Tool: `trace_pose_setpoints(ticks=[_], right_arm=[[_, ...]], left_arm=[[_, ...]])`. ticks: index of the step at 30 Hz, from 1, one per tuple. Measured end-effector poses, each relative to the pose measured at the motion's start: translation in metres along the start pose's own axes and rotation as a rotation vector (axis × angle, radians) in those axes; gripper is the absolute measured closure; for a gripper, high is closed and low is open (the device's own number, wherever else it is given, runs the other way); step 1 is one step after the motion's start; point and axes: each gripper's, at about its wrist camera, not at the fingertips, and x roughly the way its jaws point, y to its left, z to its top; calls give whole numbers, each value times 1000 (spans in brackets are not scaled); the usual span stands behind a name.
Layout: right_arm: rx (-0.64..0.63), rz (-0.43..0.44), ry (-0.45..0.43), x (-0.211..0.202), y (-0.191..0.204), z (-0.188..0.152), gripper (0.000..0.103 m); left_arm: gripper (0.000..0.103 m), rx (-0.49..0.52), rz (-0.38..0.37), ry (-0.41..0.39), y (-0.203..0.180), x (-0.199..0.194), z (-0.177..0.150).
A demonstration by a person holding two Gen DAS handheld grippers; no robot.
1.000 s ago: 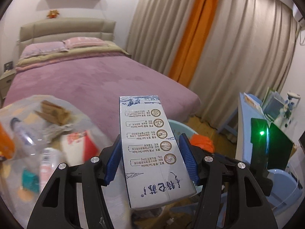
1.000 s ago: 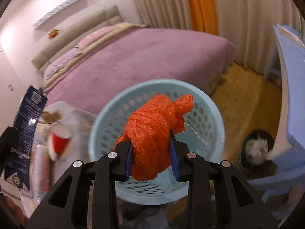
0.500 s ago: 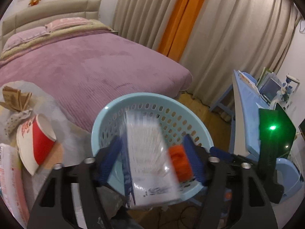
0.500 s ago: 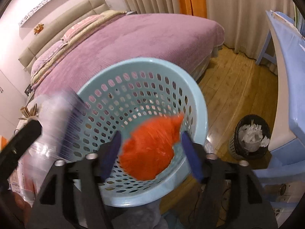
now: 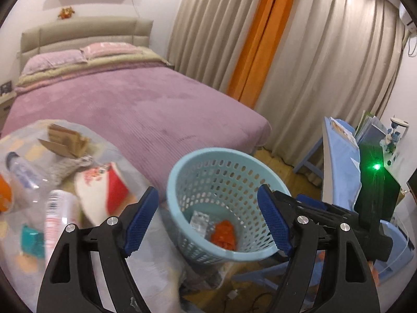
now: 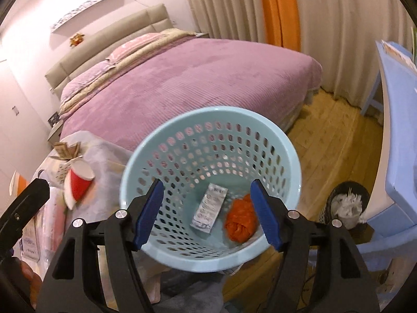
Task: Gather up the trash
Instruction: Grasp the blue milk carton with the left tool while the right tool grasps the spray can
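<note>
A light blue perforated basket (image 5: 226, 154) (image 6: 208, 112) stands in front of both grippers. On its bottom lie a white milk carton (image 5: 199, 220) (image 6: 209, 208) and a crumpled orange plastic bag (image 5: 224, 236) (image 6: 239, 221). My left gripper (image 5: 207, 193) hovers over the basket's near rim, its jaws opening with nothing between them. Held above the basket's mouth, my right gripper (image 6: 206, 184) is open and holds nothing. The left gripper's black body (image 6: 26, 203) shows at the left edge of the right wrist view.
To the left, a table under a clear cover carries more trash: a red paper cup (image 5: 104, 193) (image 6: 78, 182), a plastic bottle (image 5: 18, 167) and torn cardboard (image 5: 65, 138). A purple bed (image 5: 130, 104) lies behind, a blue desk (image 6: 398, 130) on the right, a small black bin (image 6: 346, 206) on the wooden floor.
The left gripper let go of the milk carton and the right gripper let go of the orange bag. Both items dropped into the basket, and both pairs of jaws now stand wide.
</note>
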Motion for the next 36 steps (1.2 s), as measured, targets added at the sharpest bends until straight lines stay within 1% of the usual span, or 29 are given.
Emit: trace_pose_setpoints(ticks=[4, 9, 13, 15, 17, 21, 24, 27, 28, 32, 36], right_arm=[[-25, 23, -25, -13, 15, 1, 38], [-67, 54, -48, -26, 39, -1, 38], [-105, 93, -63, -35, 62, -5, 38], [-136, 122, -63, -39, 78, -10, 38], [-165, 144, -63, -41, 92, -15, 38], [-220, 193, -52, -42, 124, -28, 38], [-261, 223, -32, -40, 147, -38, 37], [-302, 241, -15, -38, 169, -50, 38], [-315, 250, -1, -35, 178, -54, 38], [-345, 261, 41, -20, 204, -67, 37], [-359, 270, 90, -3, 224, -76, 38]], left_arm=[[24, 1, 28, -43, 6, -28, 1], [21, -18, 82, -99, 26, -67, -3], [16, -48, 155, -146, 52, -103, -8], [14, -67, 205, -169, 66, -120, -11], [12, -101, 258, -186, 87, -139, -17], [11, -179, 332, -201, 123, -166, -29], [11, -244, 392, -193, 152, -183, -43], [11, -286, 429, -178, 169, -188, -53], [11, -301, 440, -165, 175, -189, -58], [11, -340, 468, -66, 195, -177, -76], [11, -350, 521, -12, 208, -159, -84]])
